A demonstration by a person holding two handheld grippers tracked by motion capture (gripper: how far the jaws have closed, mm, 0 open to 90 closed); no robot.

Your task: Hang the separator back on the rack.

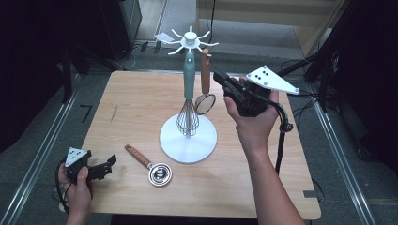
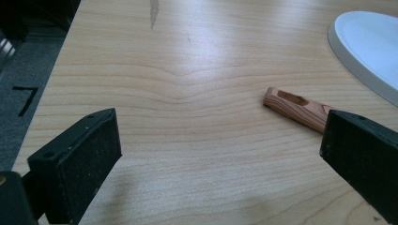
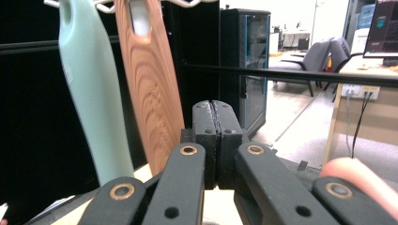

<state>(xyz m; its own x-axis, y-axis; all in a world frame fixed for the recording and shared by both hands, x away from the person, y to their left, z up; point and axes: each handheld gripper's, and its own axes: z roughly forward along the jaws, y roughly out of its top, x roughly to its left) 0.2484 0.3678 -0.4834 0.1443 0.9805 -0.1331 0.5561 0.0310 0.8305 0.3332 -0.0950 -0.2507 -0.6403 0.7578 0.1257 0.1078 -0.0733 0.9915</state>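
Note:
A white hanging rack (image 1: 189,40) stands on a round white base (image 1: 188,140) mid-table. From its hooks hang a mint-handled whisk (image 1: 189,75) and a wood-handled strainer (image 1: 205,70). In the right gripper view the mint handle (image 3: 89,93) and the wooden handle (image 3: 148,84) hang just left of my right gripper (image 3: 216,117), whose jaws are shut with nothing between them. It (image 1: 219,77) is held up beside the strainer. A wood-handled metal cup (image 1: 159,173) lies flat on the table. My left gripper (image 1: 111,161) rests open at the front left, its jaws facing that wooden handle (image 2: 298,108).
The wooden table (image 1: 141,103) stands on grey floor with metal rails on both sides. A black cable (image 1: 281,136) trails from the right gripper. Chairs and desks (image 3: 328,51) stand far behind. Bare tabletop stretches between the left gripper and the rack base (image 2: 371,47).

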